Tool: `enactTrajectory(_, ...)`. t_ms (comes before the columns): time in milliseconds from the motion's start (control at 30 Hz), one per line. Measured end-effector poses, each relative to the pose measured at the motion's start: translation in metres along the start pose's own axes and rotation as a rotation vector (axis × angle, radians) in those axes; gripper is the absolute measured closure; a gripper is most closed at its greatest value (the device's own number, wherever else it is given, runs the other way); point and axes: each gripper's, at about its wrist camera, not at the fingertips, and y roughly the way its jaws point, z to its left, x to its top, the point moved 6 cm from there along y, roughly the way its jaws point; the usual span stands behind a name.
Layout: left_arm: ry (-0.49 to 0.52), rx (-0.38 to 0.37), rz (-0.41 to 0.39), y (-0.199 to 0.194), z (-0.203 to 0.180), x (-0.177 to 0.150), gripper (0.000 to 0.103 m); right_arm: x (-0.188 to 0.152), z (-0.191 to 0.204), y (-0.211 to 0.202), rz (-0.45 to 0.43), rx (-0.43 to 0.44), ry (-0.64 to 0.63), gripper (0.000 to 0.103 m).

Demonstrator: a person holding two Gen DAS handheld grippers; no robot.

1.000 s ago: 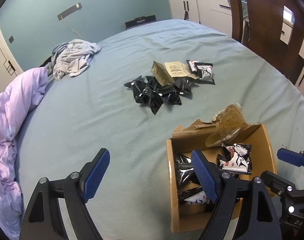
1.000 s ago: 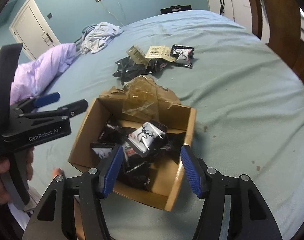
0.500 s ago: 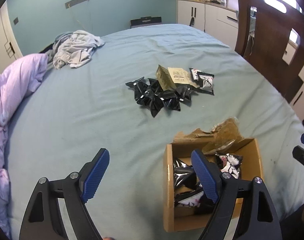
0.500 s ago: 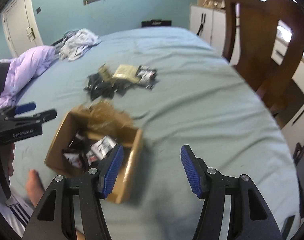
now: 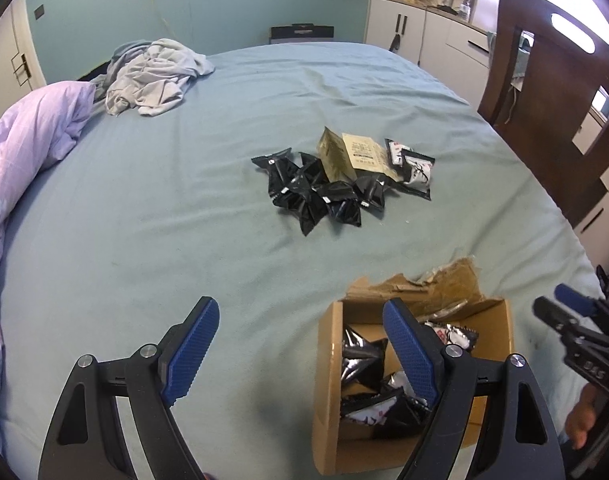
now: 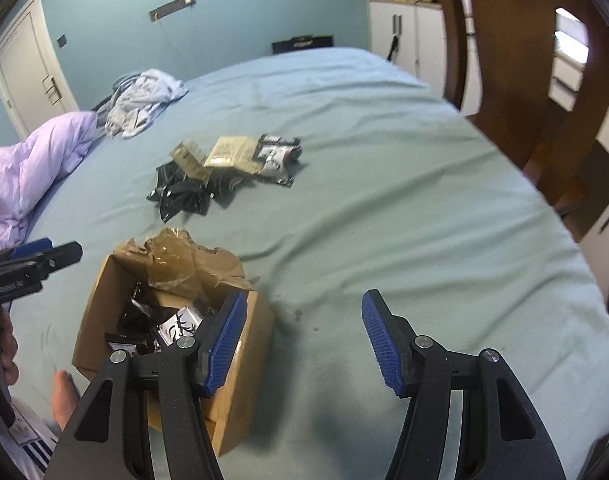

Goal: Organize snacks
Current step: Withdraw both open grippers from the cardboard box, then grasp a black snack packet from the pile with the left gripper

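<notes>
A torn cardboard box (image 5: 324, 392) (image 6: 92, 308) with several black and white snack packets inside sits at the near edge of the blue bed. Farther up the bed lies a pile of black snack packets (image 5: 324, 196) (image 6: 184, 196) with a tan pouch (image 5: 364, 152) (image 6: 232, 152) and a white-printed packet (image 5: 416, 172) (image 6: 276, 156). My left gripper (image 5: 300, 352) hangs open over the sheet, its right finger above the box's left part. Off the box's right side my right gripper (image 6: 300, 340) stands open with nothing between its fingers.
A purple duvet (image 5: 28, 140) bunches along the left edge. Crumpled grey clothes (image 5: 152, 76) lie at the far left. A dark wooden chair (image 5: 556, 92) and white cabinets (image 5: 424, 36) stand to the right. A person's bare foot (image 6: 64, 396) shows by the box.
My right gripper has swung off the box to the sheet on its right. In the left wrist view the scene has rolled level, and the box sits lower and closer.
</notes>
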Motion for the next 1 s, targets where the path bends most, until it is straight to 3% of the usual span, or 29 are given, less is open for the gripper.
enactTrajectory(133,0.0,0.028,-0.014,0.002,0.003,0.007,0.018,0.014,-0.013,0.021,0.034,0.028,0.041,0.044)
enactTrajectory(333,-0.051,0.055,0.006,0.019,0.028,0.021,0.017,0.035,-0.022,0.03,-0.002,0.082,0.103,0.044)
enactTrajectory(600,-0.167,-0.021,0.103,0.07,0.047,0.039,0.017,0.032,-0.019,0.039,0.015,0.118,0.105,0.044)
enactTrajectory(767,-0.123,0.037,0.133,0.117,0.037,0.054,0.017,0.032,-0.018,0.043,0.043,0.13,0.102,0.044)
enactTrajectory(1000,-0.062,-0.062,0.176,0.168,0.008,0.077,0.017,0.031,-0.016,0.047,0.064,0.133,0.096,0.044)
